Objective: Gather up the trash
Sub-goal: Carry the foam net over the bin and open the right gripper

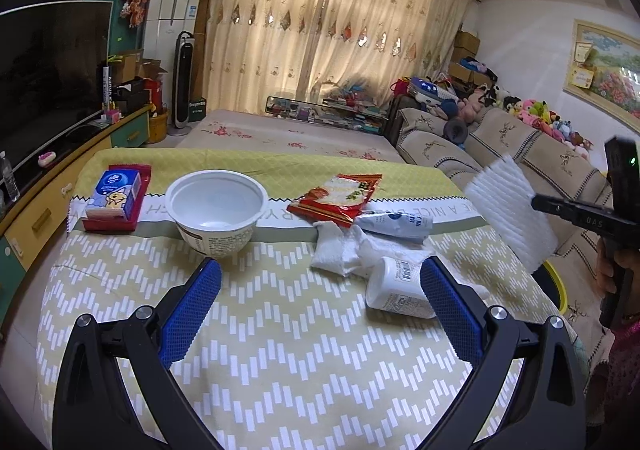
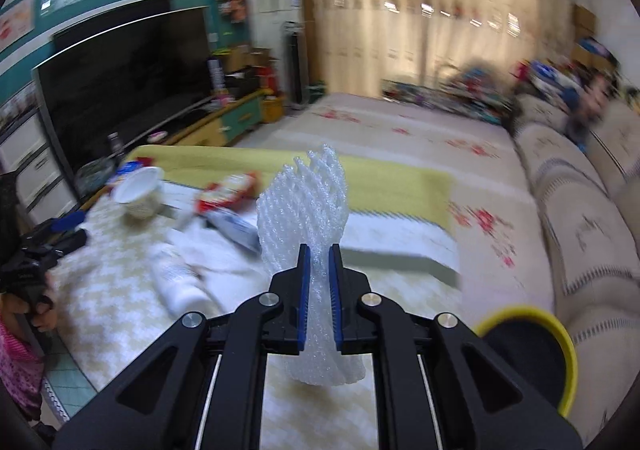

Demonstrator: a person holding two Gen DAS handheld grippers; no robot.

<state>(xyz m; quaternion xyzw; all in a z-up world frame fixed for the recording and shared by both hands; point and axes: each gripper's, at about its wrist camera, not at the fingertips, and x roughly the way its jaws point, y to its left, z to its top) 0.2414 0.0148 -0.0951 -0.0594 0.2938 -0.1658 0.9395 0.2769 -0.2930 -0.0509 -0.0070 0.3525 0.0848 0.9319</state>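
Note:
My right gripper (image 2: pixel 319 254) is shut on a white foam net sleeve (image 2: pixel 308 201), held above the table's right side; the sleeve also shows in the left wrist view (image 1: pixel 508 209). My left gripper (image 1: pixel 320 270) is open and empty above the table. On the patterned tablecloth (image 1: pixel 280 350) lie a white paper bowl (image 1: pixel 218 205), a red snack wrapper (image 1: pixel 340 195), a crumpled white tissue (image 1: pixel 344 246), a squeezed white-blue tube (image 1: pixel 394 223) and a white bottle on its side (image 1: pixel 394 288). The bottle touches the left gripper's right finger.
A yellow-rimmed bin (image 2: pixel 528 354) stands at the table's right edge beside the sofa (image 2: pixel 580 217). A blue tissue pack in a red tray (image 1: pixel 116 195) sits at the table's far left. A TV (image 1: pixel 44 81) stands to the left.

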